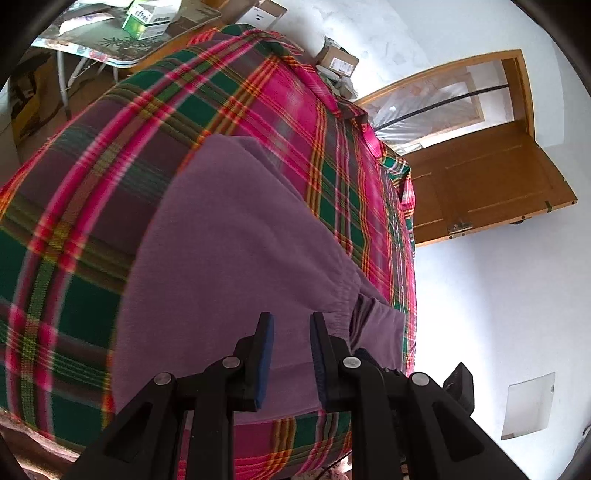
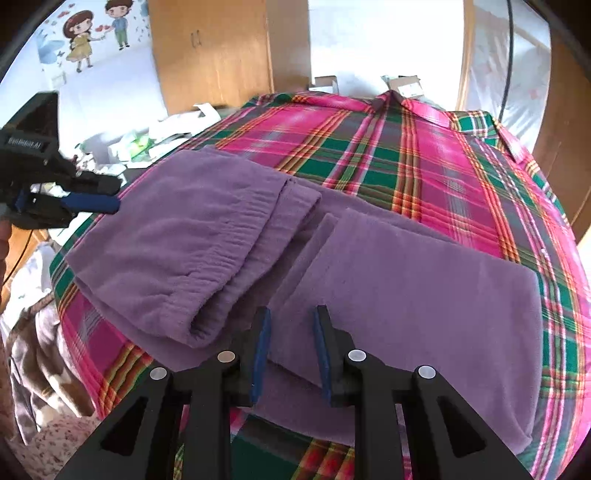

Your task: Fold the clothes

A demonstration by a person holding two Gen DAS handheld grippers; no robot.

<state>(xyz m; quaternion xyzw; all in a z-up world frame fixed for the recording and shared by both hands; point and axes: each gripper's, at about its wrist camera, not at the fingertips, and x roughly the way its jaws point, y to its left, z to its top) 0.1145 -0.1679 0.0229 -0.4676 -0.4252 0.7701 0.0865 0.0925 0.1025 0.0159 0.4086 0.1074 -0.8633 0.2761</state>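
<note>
One purple garment folded on the plaid bed, near its front edge; both hand-held grippers, left and right, gape narrowly, holding nothing.

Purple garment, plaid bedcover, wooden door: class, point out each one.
Purple garment point(image 2: 406, 280): right wrist view, on its flat folded panel.
Plaid bedcover point(image 2: 406, 155): right wrist view, on bare pink check beyond the garment.
Wooden door point(image 1: 491, 177): left wrist view, on its panel.

White lettering on the black body of the left gripper is too blurred to read, as are labels on the green-and-white carton and brown cardboard box.
</note>
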